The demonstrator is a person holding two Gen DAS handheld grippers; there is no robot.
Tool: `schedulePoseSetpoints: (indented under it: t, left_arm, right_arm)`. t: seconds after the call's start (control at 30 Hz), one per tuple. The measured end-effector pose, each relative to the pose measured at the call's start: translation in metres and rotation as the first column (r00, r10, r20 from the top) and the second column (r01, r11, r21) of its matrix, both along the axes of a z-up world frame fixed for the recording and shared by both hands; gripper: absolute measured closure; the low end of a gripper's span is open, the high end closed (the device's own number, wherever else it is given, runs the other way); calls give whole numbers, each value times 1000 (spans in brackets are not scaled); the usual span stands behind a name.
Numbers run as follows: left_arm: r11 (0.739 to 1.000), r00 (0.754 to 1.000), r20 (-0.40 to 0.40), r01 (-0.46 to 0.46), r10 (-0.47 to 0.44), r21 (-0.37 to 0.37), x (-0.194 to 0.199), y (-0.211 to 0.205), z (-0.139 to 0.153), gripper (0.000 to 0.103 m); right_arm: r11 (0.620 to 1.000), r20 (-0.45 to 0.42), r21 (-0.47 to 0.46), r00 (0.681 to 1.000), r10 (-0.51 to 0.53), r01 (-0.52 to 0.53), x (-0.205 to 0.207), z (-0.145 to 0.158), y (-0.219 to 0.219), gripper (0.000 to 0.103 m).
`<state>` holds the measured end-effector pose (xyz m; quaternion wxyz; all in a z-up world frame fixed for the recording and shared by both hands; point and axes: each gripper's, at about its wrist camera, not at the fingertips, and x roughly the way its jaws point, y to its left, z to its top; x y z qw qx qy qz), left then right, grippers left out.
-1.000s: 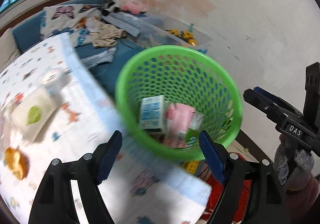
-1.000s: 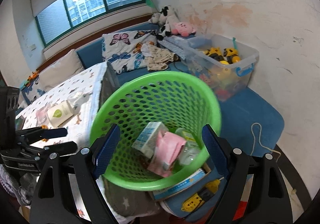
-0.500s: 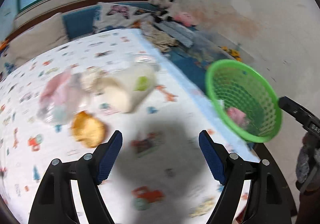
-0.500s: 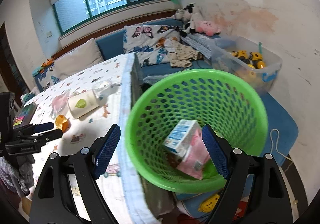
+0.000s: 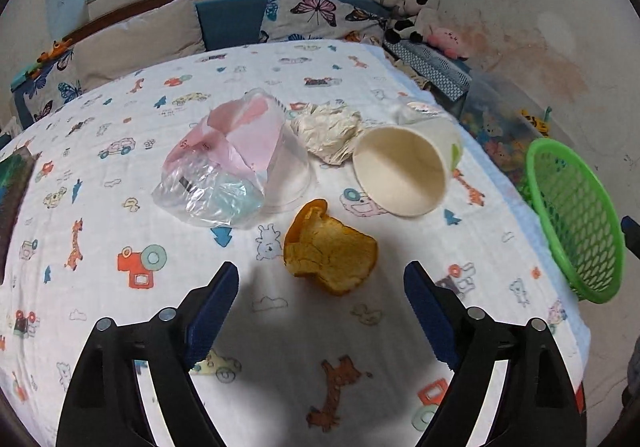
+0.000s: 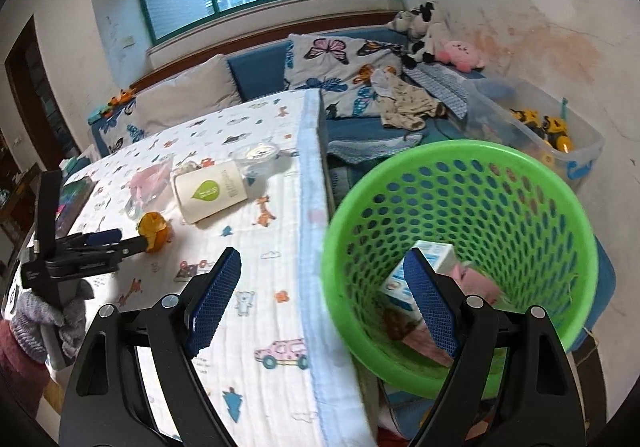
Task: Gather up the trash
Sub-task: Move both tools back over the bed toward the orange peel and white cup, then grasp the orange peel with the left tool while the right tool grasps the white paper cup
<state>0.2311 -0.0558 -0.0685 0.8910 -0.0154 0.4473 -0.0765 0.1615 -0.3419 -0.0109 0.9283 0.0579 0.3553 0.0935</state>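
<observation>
Hovering with jaws apart and empty, the left gripper [image 5: 320, 303] faces the crumpled orange peel [image 5: 330, 249] lying just ahead on the animal-print tablecloth [image 5: 120, 327], its long axis across the gap. Beyond the peel lie a tipped white paper cup [image 5: 404, 169] and a clear plastic bag [image 5: 224, 171]. The right gripper [image 6: 322, 301], also apart, hangs farther from the peel, beside the green perforated plastic basket [image 6: 460, 167].

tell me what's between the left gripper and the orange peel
Nothing but bare patterned tablecloth. In the left wrist view the open left gripper faces the orange peel with only printed cloth and shadow in the short stretch between.
</observation>
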Motion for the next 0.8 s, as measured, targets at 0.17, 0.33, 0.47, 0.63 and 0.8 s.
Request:
schedulePoseSetpoints:
  t: [0.17,0.33,0.47,0.63,0.8]
  left_arm:
    - [1000,1000,-13,-15,16,24,9,-5,-11,21]
    - [999,999,-26,-22,23,31,16,-7,-21,28]
    - [999,1000,-11,-28,29,20,17,-6,-19,39]
    - [1000,1000,2,-17,17,-18,15,-3,-15,58]
    - [999,1000,9,-11,12,-40,12,0,-11,69]
  right_arm:
    - [999,-17,-10,999,37,-37,8,-4,16,20]
    - [998,-36,-14,997,64,-65,17,-7,28,20]
    - [996,-55,-4,995,86,-86,28,-7,35,20]
    - [993,-75,27,991,113,-111,42,-7,43,20]
    - [983,-95,59,979,178,-173,57,-10,57,20]
